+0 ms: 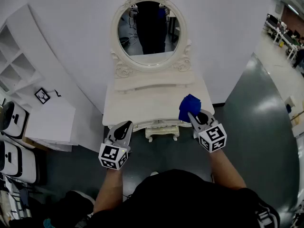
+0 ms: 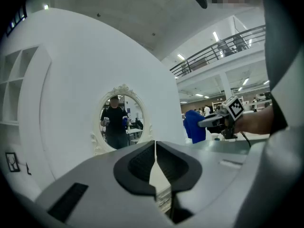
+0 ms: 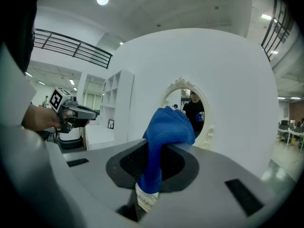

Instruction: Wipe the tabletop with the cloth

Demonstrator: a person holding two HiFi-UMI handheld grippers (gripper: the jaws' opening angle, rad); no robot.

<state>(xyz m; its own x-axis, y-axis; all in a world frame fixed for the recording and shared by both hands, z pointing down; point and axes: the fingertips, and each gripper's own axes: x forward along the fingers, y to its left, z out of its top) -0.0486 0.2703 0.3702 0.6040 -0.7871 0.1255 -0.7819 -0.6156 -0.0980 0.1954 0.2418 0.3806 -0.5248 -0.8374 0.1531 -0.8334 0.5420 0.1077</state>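
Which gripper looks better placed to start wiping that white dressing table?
The right gripper: it is shut on the blue cloth, which is held over the right side of the table. The left gripper is shut with nothing in it, near the front left corner.

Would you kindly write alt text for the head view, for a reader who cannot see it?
From above, a person's right tongs grip a blue cloth over the right front of a white dressing table, while the left tongs, shut and empty, hover at its left front edge. An ornate oval mirror stands at the back.
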